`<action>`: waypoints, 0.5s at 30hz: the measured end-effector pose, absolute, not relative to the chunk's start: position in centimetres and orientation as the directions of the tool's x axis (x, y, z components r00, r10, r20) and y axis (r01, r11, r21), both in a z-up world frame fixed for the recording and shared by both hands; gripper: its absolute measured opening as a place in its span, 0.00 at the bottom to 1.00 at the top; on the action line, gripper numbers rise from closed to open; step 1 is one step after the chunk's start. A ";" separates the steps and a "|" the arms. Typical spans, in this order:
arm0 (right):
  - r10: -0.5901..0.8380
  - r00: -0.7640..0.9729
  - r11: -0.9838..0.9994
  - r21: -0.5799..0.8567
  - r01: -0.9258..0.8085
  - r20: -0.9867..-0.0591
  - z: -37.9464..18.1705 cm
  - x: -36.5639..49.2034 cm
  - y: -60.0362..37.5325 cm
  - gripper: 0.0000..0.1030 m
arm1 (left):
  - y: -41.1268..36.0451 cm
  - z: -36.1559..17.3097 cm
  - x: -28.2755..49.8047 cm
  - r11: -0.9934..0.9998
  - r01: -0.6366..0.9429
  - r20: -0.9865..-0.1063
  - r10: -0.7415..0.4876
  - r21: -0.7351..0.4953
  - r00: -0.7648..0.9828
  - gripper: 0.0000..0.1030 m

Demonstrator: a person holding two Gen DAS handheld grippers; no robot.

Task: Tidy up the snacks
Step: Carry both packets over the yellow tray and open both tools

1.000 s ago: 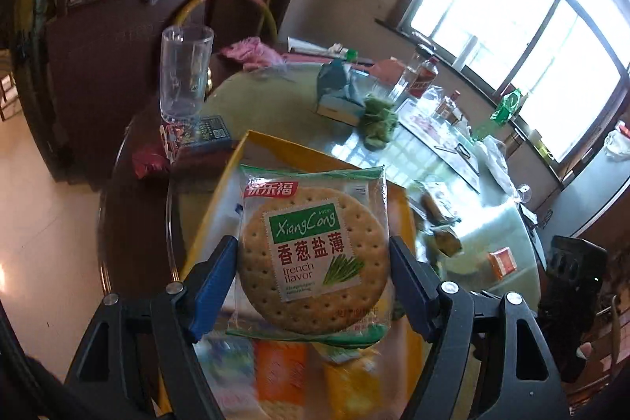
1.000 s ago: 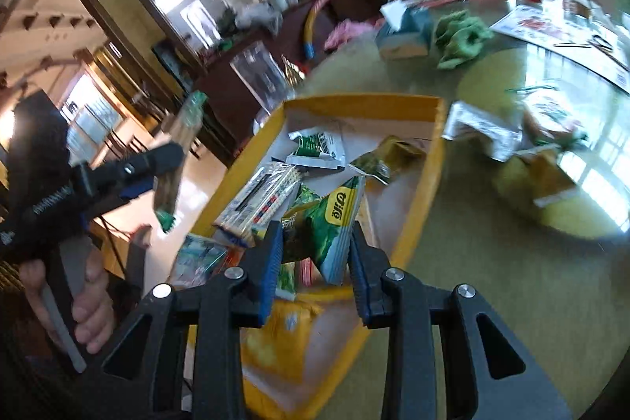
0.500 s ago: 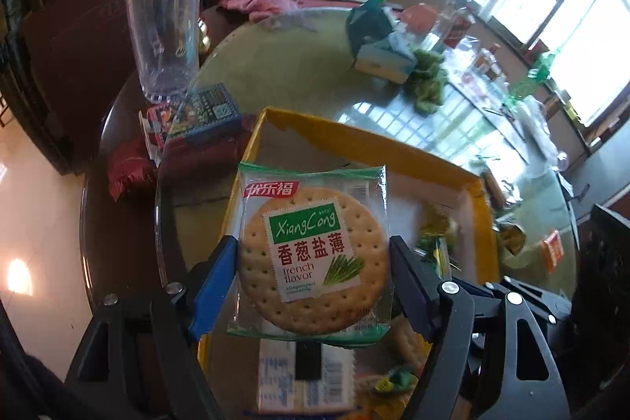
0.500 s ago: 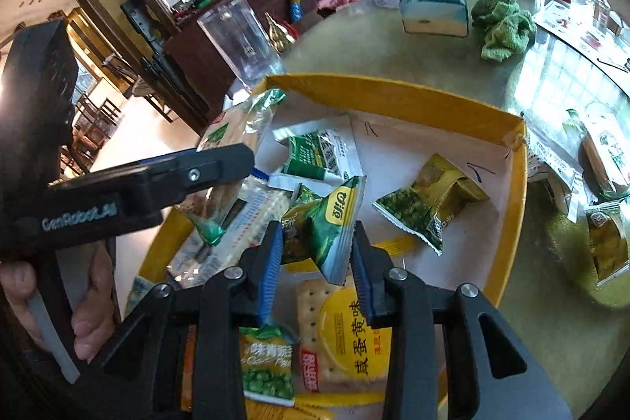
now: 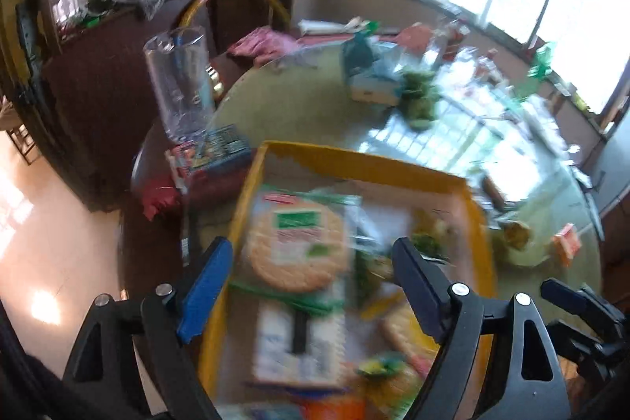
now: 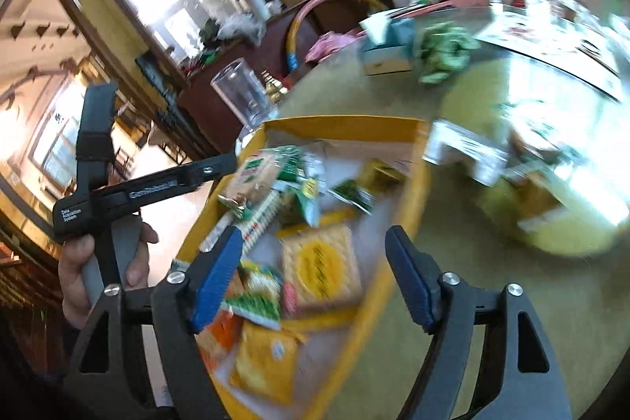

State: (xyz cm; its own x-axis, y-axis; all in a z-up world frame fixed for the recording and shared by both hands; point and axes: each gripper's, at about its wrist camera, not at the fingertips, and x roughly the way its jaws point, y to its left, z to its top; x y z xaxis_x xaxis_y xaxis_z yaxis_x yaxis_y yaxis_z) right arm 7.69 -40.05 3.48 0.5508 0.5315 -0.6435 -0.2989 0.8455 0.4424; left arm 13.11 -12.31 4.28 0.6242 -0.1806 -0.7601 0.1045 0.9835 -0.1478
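Both grippers over the yellow tray point(image 5: 354, 164) of snack packets, on the round table point(image 5: 299, 105). Left gripper point(image 5: 311, 280) with jaws just opened further, apart and gripping nothing, round cracker packet point(image 5: 295, 243) lying blurred in the tray's left part. Right gripper point(image 6: 311, 278) with jaws just sprung wide, nothing between them, green packet point(image 6: 303, 201) down among the other snacks.

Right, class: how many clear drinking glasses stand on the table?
1: a tall clear glass stands beyond the yellow tray's far left corner. Blurred clutter near the window may hide others.
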 end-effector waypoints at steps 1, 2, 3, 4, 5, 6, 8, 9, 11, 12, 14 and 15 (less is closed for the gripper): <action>0.529 0.558 0.846 0.449 -0.288 -0.640 3.3 6.8 -41.4 0.74 | -12.9 4.6 12.4 0.981 0.118 -0.751 -0.196 -0.156 0.631 0.81; 0.524 0.565 0.848 0.455 -0.273 -0.637 3.1 5.9 -42.7 0.74 | -13.6 5.0 11.4 0.974 0.145 -0.736 -0.226 -0.173 0.638 0.81; 0.518 0.573 0.849 0.461 -0.258 -0.635 2.9 5.2 -43.8 0.74 | -14.6 5.3 10.2 0.965 0.179 -0.723 -0.263 -0.193 0.639 0.81; 0.507 0.584 0.852 0.469 -0.231 -0.634 2.6 4.5 -45.2 0.74 | -15.7 5.5 9.0 0.955 0.207 -0.717 -0.297 -0.213 0.631 0.81; 0.499 0.591 0.853 0.479 -0.206 -0.634 2.3 3.9 -46.6 0.74 | -16.4 5.6 8.4 0.948 0.223 -0.716 -0.317 -0.226 0.622 0.81; 0.492 0.596 0.853 0.488 -0.185 -0.635 2.1 3.4 -47.8 0.74 | -17.8 5.6 7.3 0.933 0.254 -0.714 -0.359 -0.256 0.601 0.81; 0.474 0.608 0.856 0.496 -0.147 -0.637 1.6 2.6 -50.1 0.74 | -19.5 5.6 6.2 0.915 0.290 -0.707 -0.400 -0.279 0.583 0.81; 0.456 0.618 0.859 0.499 -0.116 -0.641 1.2 2.2 -51.4 0.74 | -20.7 5.4 5.5 0.911 0.307 -0.708 -0.409 -0.276 0.576 0.81; 0.427 0.635 0.858 0.511 -0.059 -0.644 0.7 1.4 -54.0 0.74 | -22.5 5.2 4.6 0.901 0.331 -0.710 -0.426 -0.280 0.561 0.81; 0.412 0.642 0.855 0.518 -0.027 -0.647 0.4 1.1 -55.3 0.74 | -23.4 5.1 4.2 0.892 0.346 -0.711 -0.443 -0.289 0.546 0.81; 0.373 0.659 0.841 0.537 0.057 -0.654 -0.1 0.6 -58.3 0.74 | -24.7 4.8 3.6 0.877 0.369 -0.708 -0.470 -0.308 0.526 0.81; 0.356 0.664 0.831 0.547 0.096 -0.657 -0.2 0.6 -59.8 0.74 | -25.3 4.7 3.4 0.875 0.371 -0.711 -0.473 -0.310 0.520 0.81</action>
State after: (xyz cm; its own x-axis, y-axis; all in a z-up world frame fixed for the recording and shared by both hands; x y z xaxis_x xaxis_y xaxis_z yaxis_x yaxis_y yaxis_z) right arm 0.60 -59.78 -0.24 0.6639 0.3563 -0.6575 0.0958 0.8315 0.5473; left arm 3.42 -25.30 4.66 0.5202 -0.4727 -0.7113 0.3713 0.8752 -0.3101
